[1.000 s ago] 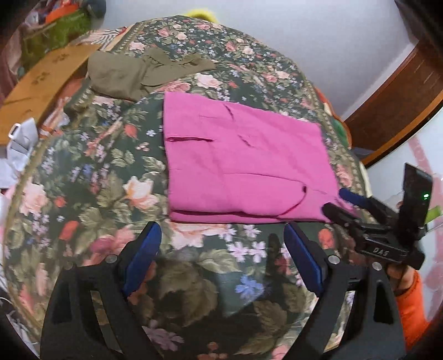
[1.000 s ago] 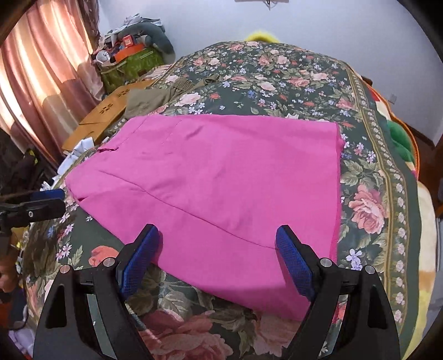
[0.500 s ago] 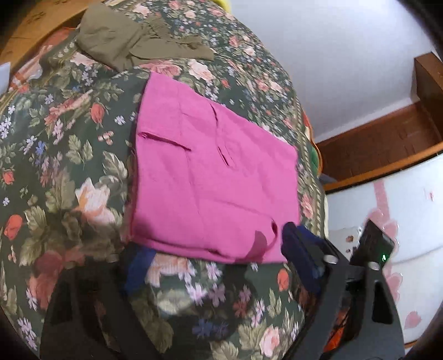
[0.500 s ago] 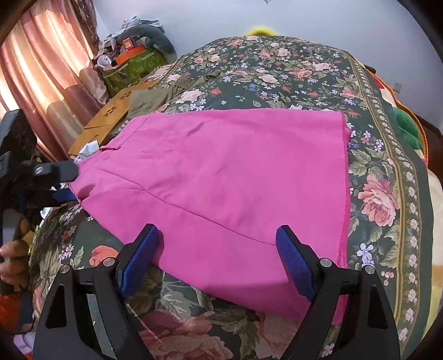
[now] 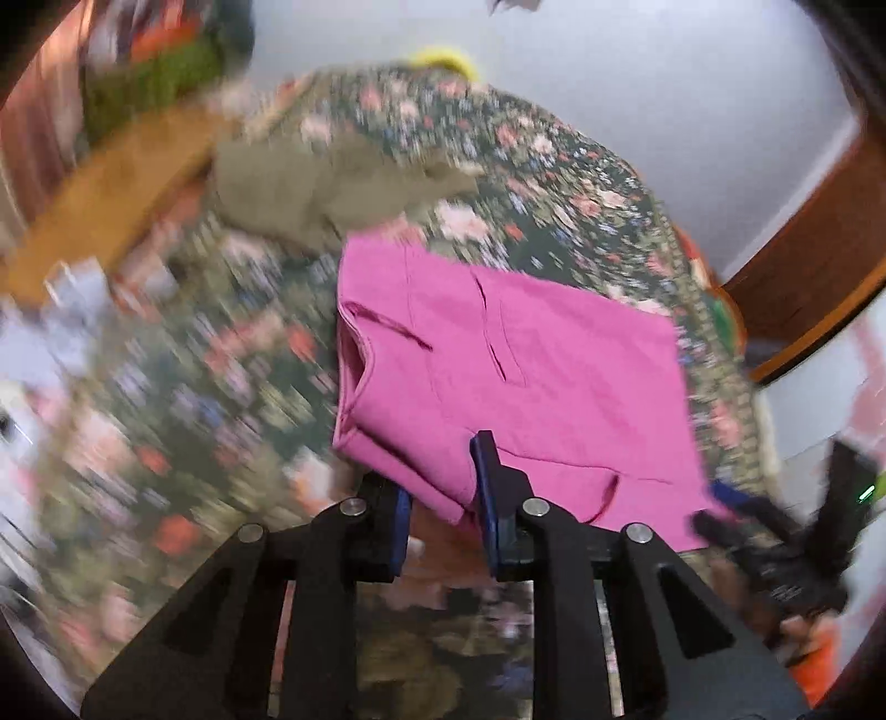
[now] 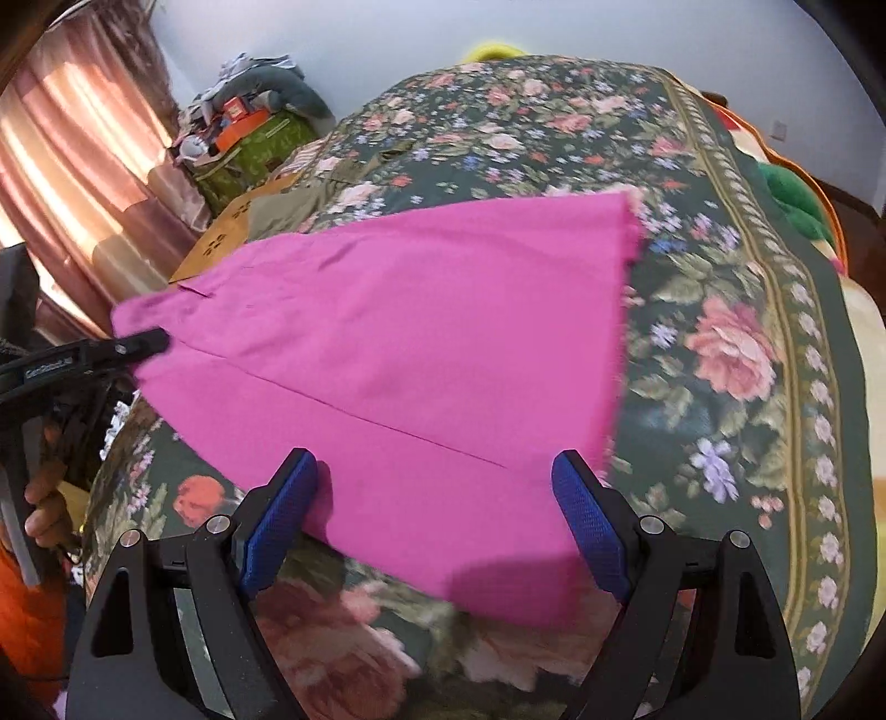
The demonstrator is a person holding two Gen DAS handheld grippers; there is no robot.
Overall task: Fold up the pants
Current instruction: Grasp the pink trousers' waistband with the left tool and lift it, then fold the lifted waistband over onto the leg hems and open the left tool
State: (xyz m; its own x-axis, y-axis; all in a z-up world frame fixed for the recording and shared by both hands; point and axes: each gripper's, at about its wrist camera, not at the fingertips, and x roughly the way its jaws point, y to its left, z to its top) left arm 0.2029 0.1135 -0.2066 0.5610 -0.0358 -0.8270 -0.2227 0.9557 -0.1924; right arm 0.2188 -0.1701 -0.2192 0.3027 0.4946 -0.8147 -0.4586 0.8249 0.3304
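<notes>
Pink pants (image 5: 531, 382) corner pinched between left hand-held gripper (image 5: 443, 515) pads (lifted)

Bed with dark green floral bedspread (image 6: 720, 232) fills most of both views. Plain pale wall (image 6: 387, 33) behind it. Pinkish curtains (image 6: 72, 155) at left, lit from behind. Cluttered pile of boxes and clothes (image 6: 249, 127) in the corner. Cardboard box (image 6: 221, 243) beside bed. Brown wooden door frame (image 5: 803, 266) at right in the left wrist view, blurred.

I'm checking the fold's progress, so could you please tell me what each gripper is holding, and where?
The left gripper has just closed on the near corner of the pink pants. The right gripper is open and holds nothing.
</notes>
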